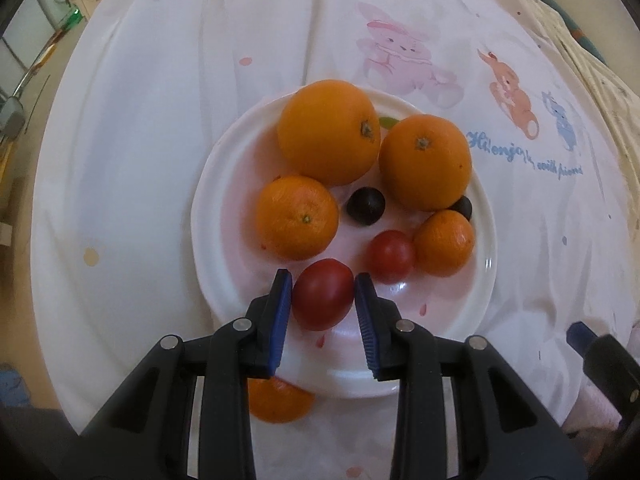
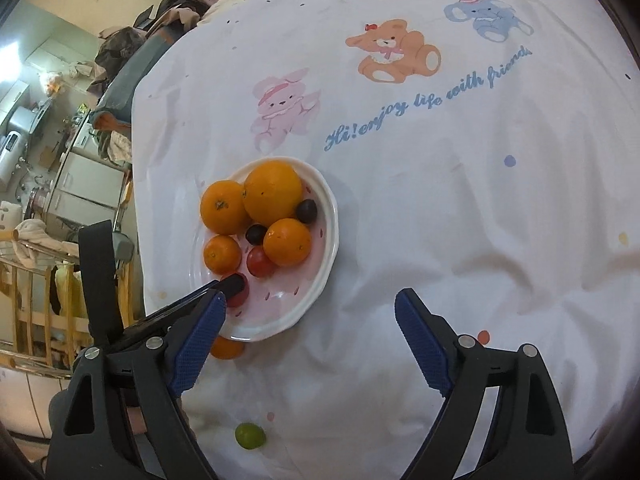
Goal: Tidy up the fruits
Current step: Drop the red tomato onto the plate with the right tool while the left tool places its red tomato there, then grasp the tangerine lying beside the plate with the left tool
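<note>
A white plate (image 1: pixel 212 184) on the printed cloth holds two oranges (image 1: pixel 328 132), two mandarins (image 1: pixel 298 218), two dark grapes (image 1: pixel 366 206) and a red tomato (image 1: pixel 390 256). My left gripper (image 1: pixel 323 280) points down over the plate's near side, shut on a second red tomato (image 1: pixel 322 308) that its blue pads press from both sides. One more mandarin (image 2: pixel 227 348) lies on the cloth just outside the plate's rim. A green grape (image 2: pixel 250 435) lies on the cloth nearer me. My right gripper (image 2: pixel 310 300) hangs open above the cloth beside the plate (image 2: pixel 326 264), with nothing between its fingers.
The white cloth (image 2: pixel 440 200) with cartoon animals and blue lettering covers the surface to the right of and beyond the plate. In the right wrist view its left edge (image 2: pixel 136 200) drops off toward a cluttered room with a wooden rail (image 2: pixel 32 320).
</note>
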Demonstrator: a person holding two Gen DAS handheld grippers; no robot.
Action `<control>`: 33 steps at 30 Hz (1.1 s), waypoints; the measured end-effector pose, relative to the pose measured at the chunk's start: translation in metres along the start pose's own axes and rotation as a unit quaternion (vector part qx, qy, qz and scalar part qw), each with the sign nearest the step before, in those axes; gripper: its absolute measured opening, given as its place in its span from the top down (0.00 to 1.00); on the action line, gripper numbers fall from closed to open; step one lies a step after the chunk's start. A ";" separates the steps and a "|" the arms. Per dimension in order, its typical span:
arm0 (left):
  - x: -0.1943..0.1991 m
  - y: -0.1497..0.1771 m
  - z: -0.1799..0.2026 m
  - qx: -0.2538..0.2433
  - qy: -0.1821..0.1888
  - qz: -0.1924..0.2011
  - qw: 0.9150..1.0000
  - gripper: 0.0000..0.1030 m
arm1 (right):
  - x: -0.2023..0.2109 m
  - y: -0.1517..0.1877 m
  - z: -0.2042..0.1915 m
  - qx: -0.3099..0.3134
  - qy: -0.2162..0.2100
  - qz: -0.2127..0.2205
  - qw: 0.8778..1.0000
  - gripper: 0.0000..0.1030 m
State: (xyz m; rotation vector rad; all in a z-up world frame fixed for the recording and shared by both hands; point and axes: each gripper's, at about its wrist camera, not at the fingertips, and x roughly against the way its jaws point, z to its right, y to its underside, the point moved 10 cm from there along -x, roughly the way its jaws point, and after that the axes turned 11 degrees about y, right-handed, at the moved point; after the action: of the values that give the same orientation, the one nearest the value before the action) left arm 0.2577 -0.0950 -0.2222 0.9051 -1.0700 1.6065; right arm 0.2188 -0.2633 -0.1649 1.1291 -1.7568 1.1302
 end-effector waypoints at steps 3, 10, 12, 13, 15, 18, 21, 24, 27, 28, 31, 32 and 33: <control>-0.001 -0.003 0.000 0.005 -0.007 0.000 1.000 0.72 | 0.001 -0.003 0.005 -0.014 0.007 0.011 1.000 0.14; 0.002 -0.006 -0.004 0.006 -0.029 0.009 1.000 0.44 | 0.005 -0.009 0.005 -0.012 0.018 0.025 0.999 0.14; 0.006 -0.007 -0.004 0.003 -0.029 0.013 0.999 0.38 | 0.005 -0.012 0.006 -0.005 0.024 0.028 0.999 0.14; 0.008 -0.008 -0.004 -0.002 -0.034 0.015 0.999 0.31 | 0.004 -0.013 0.006 -0.004 0.025 0.028 0.999 0.14; 0.012 -0.009 -0.003 -0.005 -0.035 0.019 0.999 0.21 | 0.003 -0.015 0.008 -0.007 0.022 0.023 0.999 0.14; 0.016 -0.008 0.000 -0.012 -0.034 0.018 0.999 0.12 | 0.002 -0.018 0.010 -0.023 0.009 0.018 1.000 0.14; 0.017 -0.007 0.000 -0.013 -0.030 0.014 0.999 0.12 | 0.004 -0.018 0.008 -0.044 -0.018 0.013 0.999 0.14; 0.024 -0.008 -0.002 -0.004 -0.030 0.021 0.999 0.12 | 0.004 -0.018 0.005 -0.045 -0.021 0.010 0.999 0.14; 0.029 -0.010 -0.001 -0.006 -0.034 0.028 0.999 0.12 | 0.003 -0.018 0.005 -0.046 -0.024 0.007 0.999 0.14; 0.030 -0.010 -0.001 -0.010 -0.035 0.029 0.999 0.12 | 0.003 -0.019 0.005 -0.046 -0.025 0.007 0.999 0.14; 0.035 -0.010 0.001 -0.018 -0.040 0.033 0.999 0.12 | 0.003 -0.020 0.007 -0.041 -0.018 0.009 0.999 0.14; 0.036 -0.010 0.001 -0.019 -0.039 0.034 0.998 0.12 | 0.003 -0.020 0.008 -0.043 -0.018 0.009 0.999 0.14; 0.038 -0.010 0.001 -0.019 -0.038 0.035 0.998 0.12 | 0.004 -0.020 0.009 -0.045 -0.019 0.009 0.999 0.14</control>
State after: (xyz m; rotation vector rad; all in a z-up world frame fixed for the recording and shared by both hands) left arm 0.2577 -0.0831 -0.1849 0.9186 -1.1930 1.6149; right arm 0.2357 -0.2773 -0.1590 1.0884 -1.8318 1.0374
